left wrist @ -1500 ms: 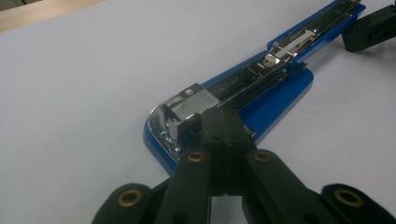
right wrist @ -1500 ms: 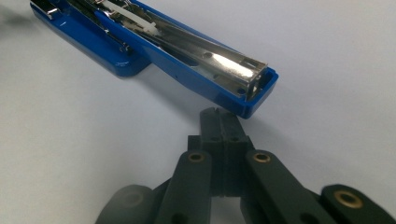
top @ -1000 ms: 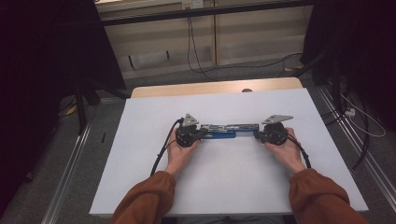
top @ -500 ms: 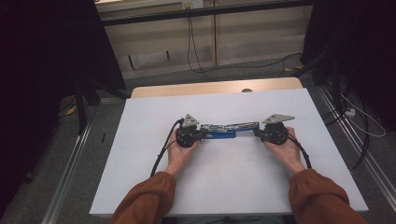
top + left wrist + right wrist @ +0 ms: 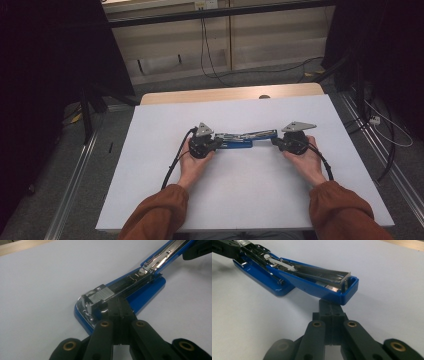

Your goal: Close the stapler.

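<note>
A blue stapler (image 5: pixel 247 139) lies swung open flat in the middle of the white table. My left gripper (image 5: pixel 219 144) is at its left end. In the left gripper view the jaws (image 5: pixel 120 305) are shut together, with their tip resting on the metal staple magazine (image 5: pixel 100 295) above the blue base (image 5: pixel 150 288). My right gripper (image 5: pixel 274 141) is at the stapler's right end. In the right gripper view its shut jaws (image 5: pixel 331 307) sit just under the end of the raised blue top cover (image 5: pixel 324 287). Neither pair of jaws has anything between them.
The white table sheet (image 5: pixel 150 150) has bare room all around the stapler, and a wooden strip (image 5: pixel 225 94) runs along its far edge. Cables trail from both grippers toward me. Dark stands and floor cables (image 5: pixel 370 120) flank the table.
</note>
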### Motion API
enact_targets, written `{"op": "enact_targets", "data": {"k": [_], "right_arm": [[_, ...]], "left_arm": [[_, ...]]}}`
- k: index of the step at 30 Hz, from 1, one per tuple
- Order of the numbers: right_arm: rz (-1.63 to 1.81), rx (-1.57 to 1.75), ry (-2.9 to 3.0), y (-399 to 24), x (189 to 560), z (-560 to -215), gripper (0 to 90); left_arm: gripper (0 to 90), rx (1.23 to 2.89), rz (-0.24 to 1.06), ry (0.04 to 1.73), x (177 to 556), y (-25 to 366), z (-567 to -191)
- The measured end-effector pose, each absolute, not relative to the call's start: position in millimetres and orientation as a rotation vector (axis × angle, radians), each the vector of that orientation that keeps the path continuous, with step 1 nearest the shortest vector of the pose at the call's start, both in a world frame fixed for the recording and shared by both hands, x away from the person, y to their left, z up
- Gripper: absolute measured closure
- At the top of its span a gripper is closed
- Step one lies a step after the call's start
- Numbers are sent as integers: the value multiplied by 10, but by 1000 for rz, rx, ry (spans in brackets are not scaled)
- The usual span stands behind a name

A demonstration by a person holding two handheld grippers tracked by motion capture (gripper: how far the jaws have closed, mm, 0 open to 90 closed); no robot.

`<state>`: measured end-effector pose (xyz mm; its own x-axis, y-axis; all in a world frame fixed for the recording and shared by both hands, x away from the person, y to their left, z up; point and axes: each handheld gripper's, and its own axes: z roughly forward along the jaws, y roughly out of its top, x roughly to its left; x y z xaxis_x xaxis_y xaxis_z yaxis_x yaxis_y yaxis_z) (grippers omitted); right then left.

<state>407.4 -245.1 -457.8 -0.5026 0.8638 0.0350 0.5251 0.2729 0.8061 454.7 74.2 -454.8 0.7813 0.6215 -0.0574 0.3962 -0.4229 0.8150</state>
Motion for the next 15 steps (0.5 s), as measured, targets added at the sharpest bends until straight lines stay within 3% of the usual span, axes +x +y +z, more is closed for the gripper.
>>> {"op": "enact_targets", "data": {"k": [15], "right_arm": [[1173,1211,2115,-2429,4067,-4552,900]], "left_arm": [[900,2059,316,759,4554,752,-4555]]}}
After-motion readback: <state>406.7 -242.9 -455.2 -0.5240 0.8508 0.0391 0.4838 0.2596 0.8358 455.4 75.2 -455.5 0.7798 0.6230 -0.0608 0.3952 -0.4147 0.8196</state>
